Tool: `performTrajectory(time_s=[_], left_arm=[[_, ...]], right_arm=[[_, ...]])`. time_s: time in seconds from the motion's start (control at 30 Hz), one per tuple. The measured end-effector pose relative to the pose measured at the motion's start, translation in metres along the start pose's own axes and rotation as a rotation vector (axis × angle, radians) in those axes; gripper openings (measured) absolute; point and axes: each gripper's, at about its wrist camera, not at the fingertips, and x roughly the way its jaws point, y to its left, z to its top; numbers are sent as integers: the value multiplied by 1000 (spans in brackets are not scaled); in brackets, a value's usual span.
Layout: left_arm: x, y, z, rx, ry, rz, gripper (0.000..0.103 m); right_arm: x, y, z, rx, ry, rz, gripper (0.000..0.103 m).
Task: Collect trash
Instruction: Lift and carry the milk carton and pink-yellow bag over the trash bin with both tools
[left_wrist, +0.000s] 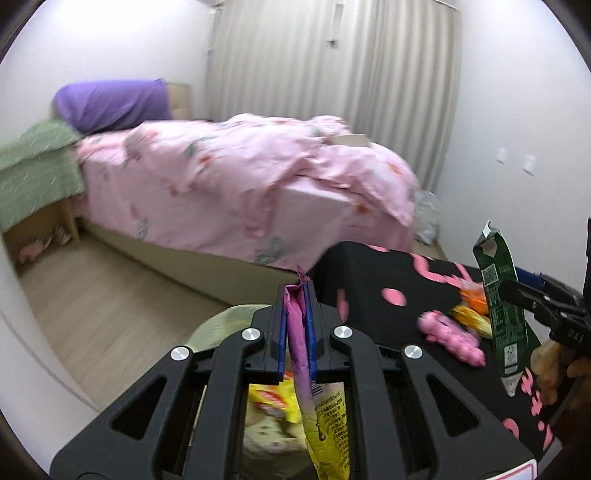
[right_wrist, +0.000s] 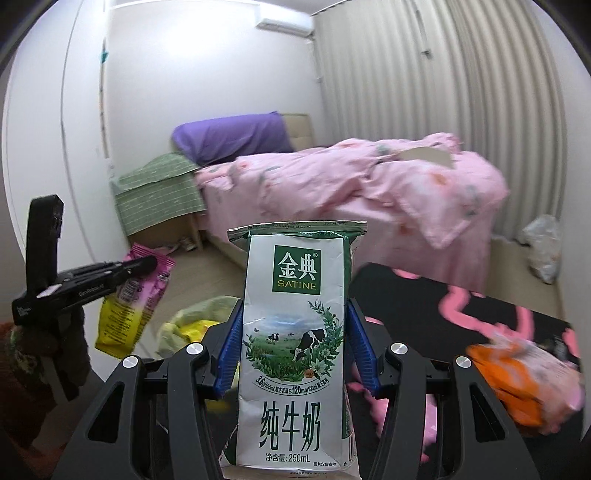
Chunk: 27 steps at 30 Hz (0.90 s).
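My left gripper (left_wrist: 297, 291) is shut on a pink and yellow snack wrapper (left_wrist: 325, 410), which hangs down over an open bag with a pale green liner (left_wrist: 221, 325). The wrapper (right_wrist: 129, 299) and the left gripper (right_wrist: 147, 263) also show in the right wrist view, to the left. My right gripper (right_wrist: 295, 325) is shut on an upright green and white milk carton (right_wrist: 295, 350). In the left wrist view the carton (left_wrist: 504, 306) and right gripper (left_wrist: 511, 290) are at the right, above the black table.
A table with a black cloth with pink spots (left_wrist: 369, 273) holds a pink toy (left_wrist: 452, 338) and orange and yellow wrappers (left_wrist: 471, 302). A bed with a pink duvet (left_wrist: 240, 177) stands behind. A clear plastic bag (right_wrist: 543, 247) lies on the floor by the curtain.
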Motion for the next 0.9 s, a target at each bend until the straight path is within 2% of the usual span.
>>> performTrajectory(time_s=[0.17, 0.37, 0.43, 0.53, 0.63, 0.77, 0.9], left_arm=[[24, 41, -19, -89, -8, 36, 8], [61, 71, -33, -218, -76, 47, 8], [83, 76, -38, -247, -42, 45, 8], [102, 78, -48, -256, 44, 46, 8], [102, 79, -62, -248, 103, 44, 8], [100, 89, -71, -281, 132, 43, 8], [97, 98, -71, -335, 104, 25, 8]], right_arm=[[76, 24, 17, 21, 46, 110, 50], [162, 44, 23, 46, 77, 195, 50], [183, 43, 24, 91, 90, 217, 50], [207, 44, 23, 112, 131, 234, 50], [223, 52, 11, 74, 189, 253, 50], [235, 51, 0, 85, 240, 267, 50], [234, 48, -3, 124, 246, 277, 50]])
